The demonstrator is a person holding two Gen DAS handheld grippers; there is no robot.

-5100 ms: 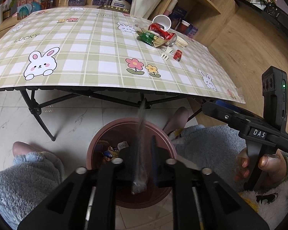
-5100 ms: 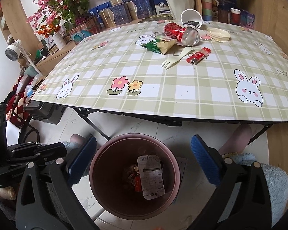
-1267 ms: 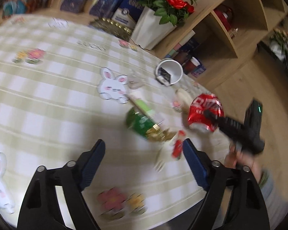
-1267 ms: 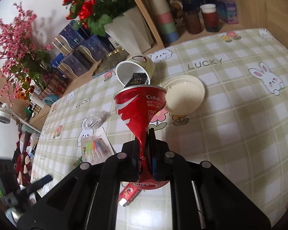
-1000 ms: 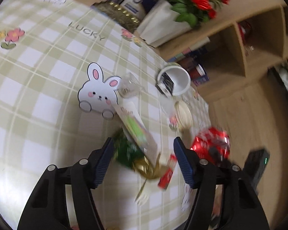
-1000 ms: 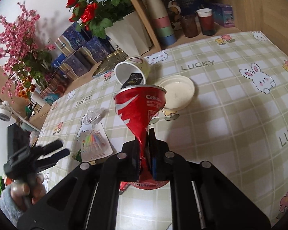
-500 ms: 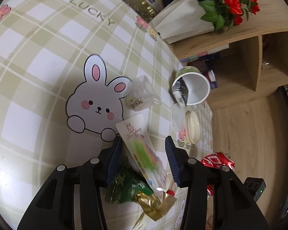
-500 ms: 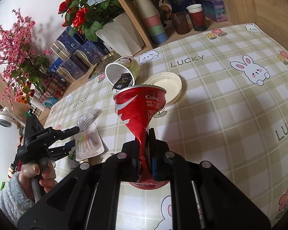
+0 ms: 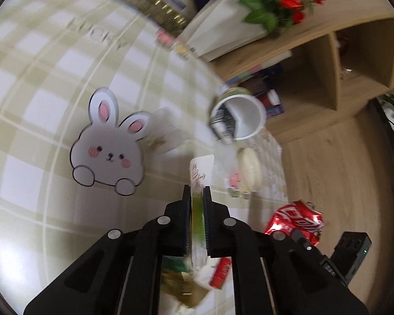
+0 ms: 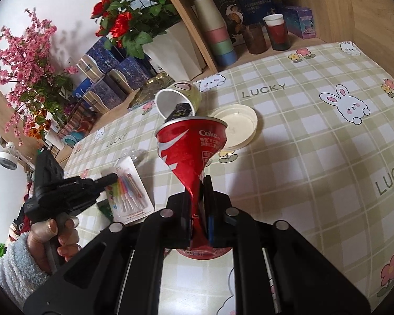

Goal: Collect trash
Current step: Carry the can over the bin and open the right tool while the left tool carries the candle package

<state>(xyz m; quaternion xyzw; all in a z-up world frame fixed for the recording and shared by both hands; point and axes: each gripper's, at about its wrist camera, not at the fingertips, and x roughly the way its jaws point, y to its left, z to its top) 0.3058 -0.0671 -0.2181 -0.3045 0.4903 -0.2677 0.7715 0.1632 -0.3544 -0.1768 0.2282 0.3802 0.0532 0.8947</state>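
Left gripper [image 9: 197, 197]: I see its jaws closing on the candle packet [image 9: 201, 173].
Right gripper [image 10: 199, 183]: I grip the "Coke" can [image 10: 191, 141], clamped tight.
Tablecloth [image 10: 315, 136]: reads "LUCKY".

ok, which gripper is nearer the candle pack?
Left. The left gripper is closing its jaws on the candle pack. The right gripper is off to the side, clamped on the crushed can.
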